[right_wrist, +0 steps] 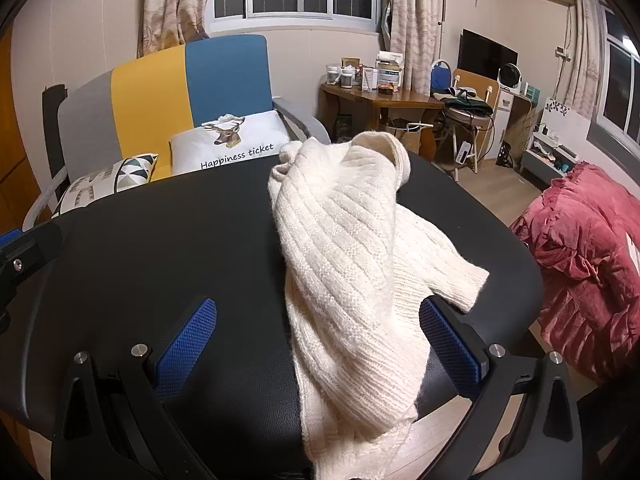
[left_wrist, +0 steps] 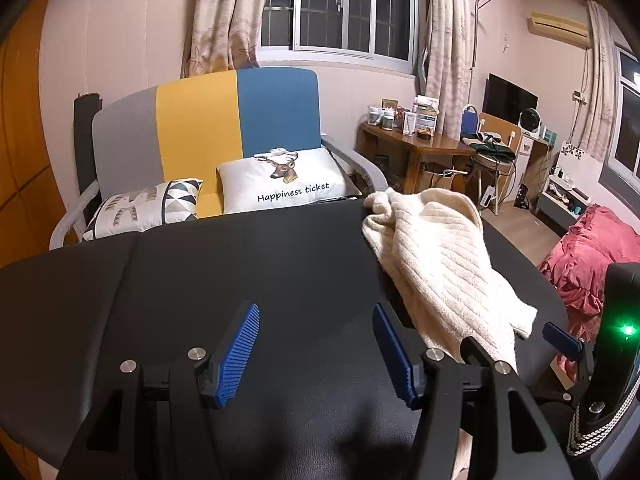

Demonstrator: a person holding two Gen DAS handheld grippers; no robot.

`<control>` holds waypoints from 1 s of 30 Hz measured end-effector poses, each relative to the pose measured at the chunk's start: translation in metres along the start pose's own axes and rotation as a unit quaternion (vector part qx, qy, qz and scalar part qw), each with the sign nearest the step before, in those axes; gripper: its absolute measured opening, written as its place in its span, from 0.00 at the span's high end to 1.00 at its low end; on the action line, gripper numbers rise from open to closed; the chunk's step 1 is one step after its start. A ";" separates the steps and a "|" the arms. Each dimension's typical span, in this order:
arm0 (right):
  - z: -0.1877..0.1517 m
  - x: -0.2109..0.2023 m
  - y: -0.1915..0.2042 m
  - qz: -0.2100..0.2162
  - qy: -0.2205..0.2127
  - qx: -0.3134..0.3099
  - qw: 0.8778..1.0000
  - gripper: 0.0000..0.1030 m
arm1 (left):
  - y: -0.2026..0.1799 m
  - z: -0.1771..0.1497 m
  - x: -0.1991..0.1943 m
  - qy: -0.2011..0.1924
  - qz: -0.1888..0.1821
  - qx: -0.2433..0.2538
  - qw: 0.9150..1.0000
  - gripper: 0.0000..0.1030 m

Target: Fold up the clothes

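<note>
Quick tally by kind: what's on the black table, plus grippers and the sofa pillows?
Sweater, cream, crumpled on the table: 1
Grippers, both open and empty: 2 (left gripper, right gripper)
Pillows on the sofa: 2 (deer pillow, triangle-print pillow)
Total: 5

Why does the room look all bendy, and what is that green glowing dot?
Left wrist view: the fisheye lens curves the black table edge and darkens the corners; the green dot is a lit lamp on the right gripper, with a soft glow round it. Right wrist view: same bending, and the cream sweater looks sharp under warm indoor light; windows are dark.
</note>
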State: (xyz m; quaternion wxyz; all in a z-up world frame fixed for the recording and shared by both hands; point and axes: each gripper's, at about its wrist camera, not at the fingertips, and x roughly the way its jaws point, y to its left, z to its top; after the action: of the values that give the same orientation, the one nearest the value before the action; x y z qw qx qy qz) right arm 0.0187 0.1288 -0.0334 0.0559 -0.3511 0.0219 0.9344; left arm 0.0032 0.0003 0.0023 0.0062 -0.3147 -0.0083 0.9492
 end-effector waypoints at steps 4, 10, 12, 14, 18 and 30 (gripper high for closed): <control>0.000 -0.002 0.001 -0.002 -0.007 0.003 1.000 0.00 | 0.000 -0.003 -0.003 0.006 -0.002 0.000 1.000 0.41; 0.000 -0.005 -0.002 -0.005 -0.016 0.013 1.000 0.00 | -0.003 -0.010 -0.004 -0.005 0.018 0.024 1.000 0.40; -0.003 -0.003 -0.003 -0.007 -0.015 0.014 1.000 0.00 | -0.005 -0.015 0.000 0.005 0.024 0.033 0.999 0.40; -0.001 -0.005 -0.003 -0.007 -0.014 0.016 1.000 0.00 | -0.007 -0.020 0.003 0.014 0.018 0.037 0.999 0.40; -0.001 -0.005 -0.004 -0.009 -0.018 0.018 1.000 0.00 | -0.005 -0.032 0.008 0.042 -0.035 0.018 0.998 0.40; -0.004 -0.005 -0.005 -0.009 -0.019 0.020 1.000 0.00 | 0.003 -0.039 0.025 0.084 -0.035 -0.004 0.996 0.40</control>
State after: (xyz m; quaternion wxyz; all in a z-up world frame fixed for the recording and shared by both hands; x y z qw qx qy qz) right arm 0.0256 0.1330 -0.0328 0.0713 -0.3320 0.0361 0.9399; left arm 0.0066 -0.0014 -0.0445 0.0388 -0.3931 -0.0220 0.9184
